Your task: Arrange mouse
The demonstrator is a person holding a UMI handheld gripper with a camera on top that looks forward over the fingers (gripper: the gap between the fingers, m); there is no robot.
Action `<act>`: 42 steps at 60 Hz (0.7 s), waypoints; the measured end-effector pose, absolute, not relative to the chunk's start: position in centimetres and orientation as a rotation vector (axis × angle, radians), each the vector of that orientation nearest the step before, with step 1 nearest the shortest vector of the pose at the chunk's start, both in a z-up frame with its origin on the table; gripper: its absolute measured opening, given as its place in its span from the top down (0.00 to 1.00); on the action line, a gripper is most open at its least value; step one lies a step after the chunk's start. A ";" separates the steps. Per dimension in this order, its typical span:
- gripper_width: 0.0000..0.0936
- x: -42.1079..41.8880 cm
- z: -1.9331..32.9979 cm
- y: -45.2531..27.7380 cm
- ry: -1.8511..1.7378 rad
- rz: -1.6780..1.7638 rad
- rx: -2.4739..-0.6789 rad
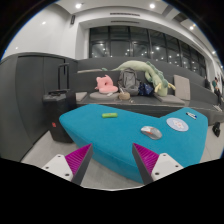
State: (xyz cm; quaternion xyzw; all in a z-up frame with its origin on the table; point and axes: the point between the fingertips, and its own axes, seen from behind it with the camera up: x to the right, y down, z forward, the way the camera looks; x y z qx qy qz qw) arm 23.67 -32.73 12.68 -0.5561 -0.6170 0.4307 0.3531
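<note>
— Where does the small grey-and-white computer mouse (pixel 151 132) sit?

— It rests on the far part of the teal, rounded-edge table top (pixel 100 140), ahead of the right-hand finger and well beyond the tips. Just beside it, further off to the side, lies a round white disc (pixel 177 124), apart from the mouse, and a smaller pale object (pixel 193 115) lies past that.

— And the gripper (pixel 113 160)?

— Its two fingers stand wide apart with nothing between them but bare table; the magenta pads (pixel 80 156) face inward over the near edge of the top.

— Anything else on the table?

— A small yellow-green strip (pixel 109 115) lies flat near the far edge, well apart from the mouse.

— Behind the table?

— A grey counter (pixel 120 98) carries a pink soft toy (pixel 105 85) and a long grey-green plush shark (pixel 147 70). A dark bin (pixel 57 108) stands on the floor near the counter, and large dark windows (pixel 145 45) line the back wall.
</note>
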 end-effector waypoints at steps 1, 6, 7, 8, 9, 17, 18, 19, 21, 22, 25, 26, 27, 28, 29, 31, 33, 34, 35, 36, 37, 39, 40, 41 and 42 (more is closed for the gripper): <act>0.09 23.6 12.6 -32.4 -1.589 1.105 -1.444; 0.09 23.1 11.5 -29.5 -1.553 1.053 -1.482; 0.09 22.9 11.2 -28.7 -1.544 1.042 -1.491; 0.08 22.2 10.7 -27.7 -1.535 1.032 -1.500; 0.08 22.0 10.4 -26.9 -1.524 1.020 -1.510; 0.08 20.7 8.7 -21.4 -1.462 0.944 -1.576; 0.08 20.5 8.4 -20.7 -1.457 0.932 -1.580; 0.08 20.3 8.1 -20.0 -1.451 0.922 -1.583; 0.08 19.8 7.6 -18.7 -1.438 0.903 -1.589; 0.08 19.6 7.3 -18.1 -1.434 0.893 -1.592; 0.08 19.0 6.7 -16.9 -1.429 0.871 -1.601; 0.08 18.8 6.4 -16.5 -1.428 0.868 -1.603; 0.08 18.6 6.2 -16.1 -1.426 0.866 -1.605; 0.08 18.3 6.0 -15.8 -1.424 0.865 -1.606; 0.08 18.0 5.8 -15.5 -1.423 0.864 -1.606; 0.08 17.4 5.4 -14.8 -1.422 0.855 -1.606; 0.08 16.8 5.0 -14.3 -1.426 0.844 -1.604; 0.08 16.4 4.8 -14.1 -1.431 0.841 -1.600; 0.08 16.0 4.7 -14.0 -1.436 0.840 -1.596; 0.08 15.6 4.5 -13.9 -1.439 0.839 -1.592; 0.08 15.1 4.4 -13.7 -1.442 0.837 -1.589; 0.08 14.1 4.1 -13.5 -1.446 0.835 -1.586; 0.08 13.6 4.0 -13.4 -1.449 0.835 -1.587; 0.08 13.1 3.9 -13.3 -1.451 0.836 -1.589; 0.08 12.6 3.7 -13.1 -1.452 0.835 -1.591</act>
